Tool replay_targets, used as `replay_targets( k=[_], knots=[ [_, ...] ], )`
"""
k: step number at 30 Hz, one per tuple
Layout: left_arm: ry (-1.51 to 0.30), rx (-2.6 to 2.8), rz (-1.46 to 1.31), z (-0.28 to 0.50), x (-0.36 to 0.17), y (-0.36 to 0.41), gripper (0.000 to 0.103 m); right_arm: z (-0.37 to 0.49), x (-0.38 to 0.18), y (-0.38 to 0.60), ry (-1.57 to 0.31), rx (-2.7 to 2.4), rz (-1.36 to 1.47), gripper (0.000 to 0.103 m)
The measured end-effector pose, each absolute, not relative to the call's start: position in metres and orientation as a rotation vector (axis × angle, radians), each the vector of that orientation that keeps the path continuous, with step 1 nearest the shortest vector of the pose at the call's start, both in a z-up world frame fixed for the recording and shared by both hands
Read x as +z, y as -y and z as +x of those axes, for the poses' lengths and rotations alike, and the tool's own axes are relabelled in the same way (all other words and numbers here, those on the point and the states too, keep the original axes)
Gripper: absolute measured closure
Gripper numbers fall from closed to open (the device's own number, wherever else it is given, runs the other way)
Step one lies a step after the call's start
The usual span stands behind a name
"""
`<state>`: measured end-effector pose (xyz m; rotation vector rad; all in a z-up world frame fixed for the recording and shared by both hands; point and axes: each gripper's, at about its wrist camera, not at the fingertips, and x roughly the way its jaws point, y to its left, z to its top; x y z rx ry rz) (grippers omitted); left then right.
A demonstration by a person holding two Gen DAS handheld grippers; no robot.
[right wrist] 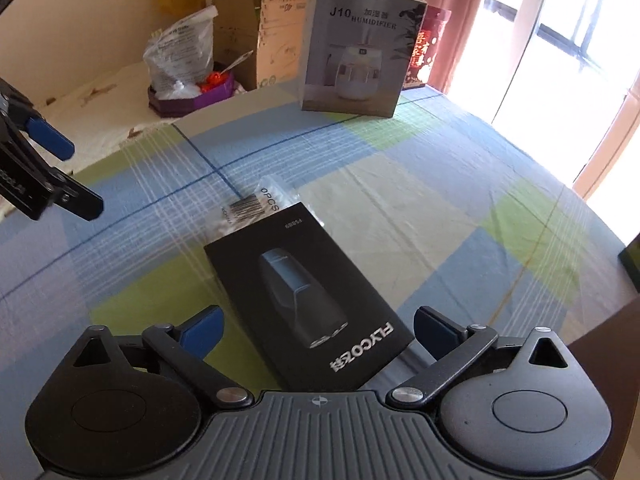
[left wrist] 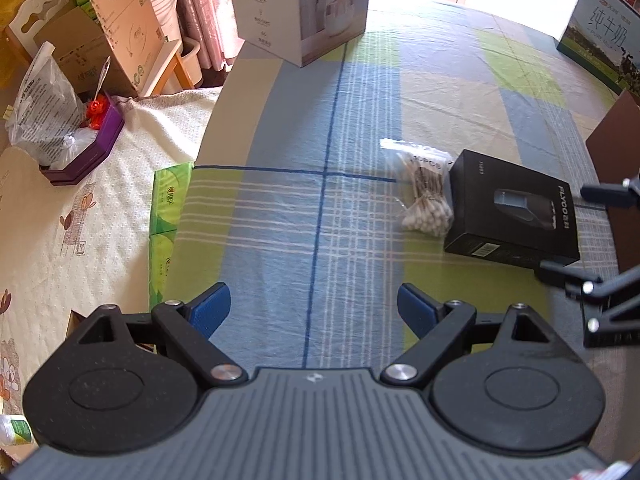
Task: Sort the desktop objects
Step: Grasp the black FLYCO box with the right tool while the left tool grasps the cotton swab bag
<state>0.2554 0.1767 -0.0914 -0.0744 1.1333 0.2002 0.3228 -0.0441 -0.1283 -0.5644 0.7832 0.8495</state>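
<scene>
A black FLYCO box (left wrist: pixel 516 208) lies flat on the checked tablecloth (left wrist: pixel 320 200). A clear bag of cotton swabs (left wrist: pixel 424 190) lies against its far side. My left gripper (left wrist: pixel 314 308) is open and empty, well left of both. My right gripper (right wrist: pixel 318 326) is open, its fingers either side of the near end of the FLYCO box (right wrist: pixel 312 304), not closed on it. The swab bag (right wrist: pixel 260 200) is partly hidden behind the box. The right gripper's fingers (left wrist: pixel 568 276) show at the right edge of the left wrist view.
A grey humidifier box (right wrist: pixel 356 48) stands at the table's far edge. A milk carton box (left wrist: pixel 600 32) stands at the far right. Green tissue packs (left wrist: pixel 168 216) lie at the table's left edge. A purple tray with bags (left wrist: pixel 80 144) sits on the side surface.
</scene>
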Motion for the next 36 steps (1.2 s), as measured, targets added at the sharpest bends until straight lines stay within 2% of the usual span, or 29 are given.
replay_targets(
  k=[6, 12, 15, 25, 28, 36],
  knots=[
    [-1.141, 0.218, -0.087, 0.250, -0.093, -0.184, 0.015, 0.341, -0.148, 0.036, -0.832, 0.933, -0.630, 0.004],
    [-1.148, 0.233, -0.096, 0.244, -0.096, -0.187, 0.015, 0.325, -0.143, 0.040, -0.847, 0.953, -0.668, 0.020],
    [-1.154, 0.232, -0.101, 0.242, -0.098, -0.187, 0.015, 0.312, -0.140, 0.046, -0.868, 0.918, -0.633, 0.023],
    [-1.159, 0.183, -0.090, 0.242, -0.103, -0.170, 0.015, 0.245, -0.131, 0.059, -1.008, 0.675, -0.521, 0.023],
    [-1.161, 0.173, -0.086, 0.242, -0.104, -0.167, 0.015, 0.239, -0.133, 0.062, -1.118, 0.715, -0.422, 0.026],
    [-1.159, 0.161, -0.080, 0.239, -0.103, -0.163, 0.015, 0.237, -0.131, 0.049, -1.015, 0.725, -0.408, 0.021]
  ],
)
